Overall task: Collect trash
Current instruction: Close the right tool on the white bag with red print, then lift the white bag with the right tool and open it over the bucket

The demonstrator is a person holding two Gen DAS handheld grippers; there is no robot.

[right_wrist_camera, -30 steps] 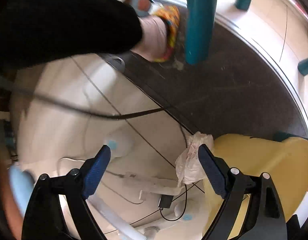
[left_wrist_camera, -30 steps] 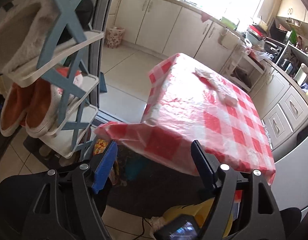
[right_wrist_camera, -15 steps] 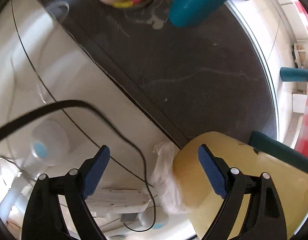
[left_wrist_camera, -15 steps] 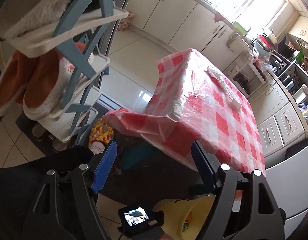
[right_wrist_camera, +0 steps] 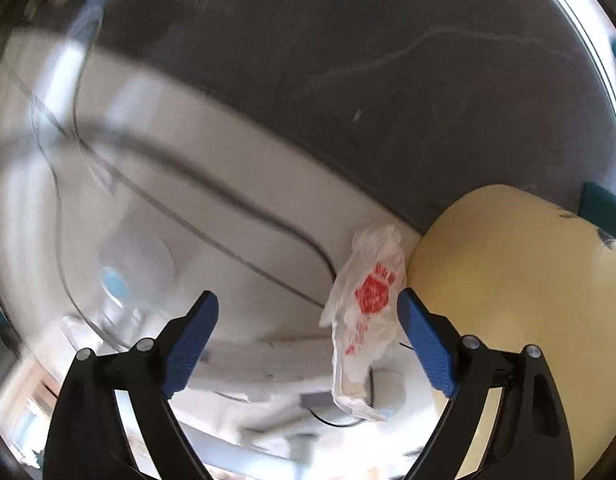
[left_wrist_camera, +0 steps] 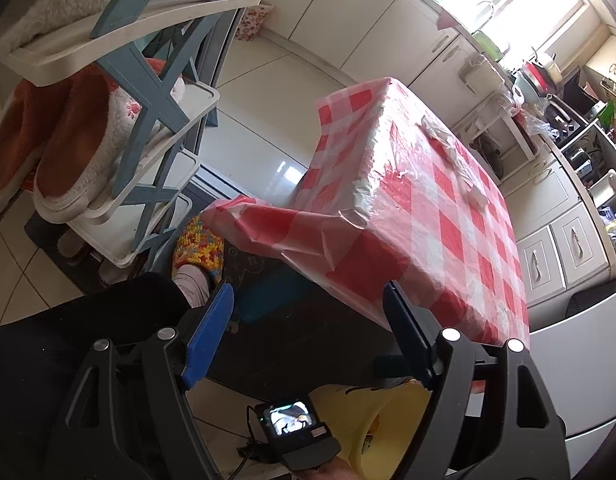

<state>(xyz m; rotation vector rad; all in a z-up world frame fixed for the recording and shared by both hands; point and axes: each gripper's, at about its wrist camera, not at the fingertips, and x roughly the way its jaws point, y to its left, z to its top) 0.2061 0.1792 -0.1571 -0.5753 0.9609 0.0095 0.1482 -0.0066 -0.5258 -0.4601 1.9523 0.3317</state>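
A crumpled white plastic bag with red print (right_wrist_camera: 366, 316) lies on the pale floor against a yellow bin (right_wrist_camera: 520, 304). My right gripper (right_wrist_camera: 308, 344) is open and empty, pointing down at the floor, the bag just inside its right finger. The yellow bin also shows in the left wrist view (left_wrist_camera: 392, 420), low between the fingers. My left gripper (left_wrist_camera: 308, 332) is open and empty, held high, facing a table with a red checked cloth (left_wrist_camera: 424, 216). White crumpled wrappers (left_wrist_camera: 448, 140) lie on that table, far from it.
A dark rug (right_wrist_camera: 388, 60) covers the floor beyond the bag. Black cables (right_wrist_camera: 212, 232) and white appliance parts (right_wrist_camera: 276, 360) lie on the floor below my right gripper. A shoe rack (left_wrist_camera: 148, 92) with slippers stands left. Kitchen cabinets (left_wrist_camera: 348, 28) line the far wall.
My right gripper has swung down and closer to the bag, with motion blur. The left view has tilted slightly, the table shifting right. Both grippers stay open.
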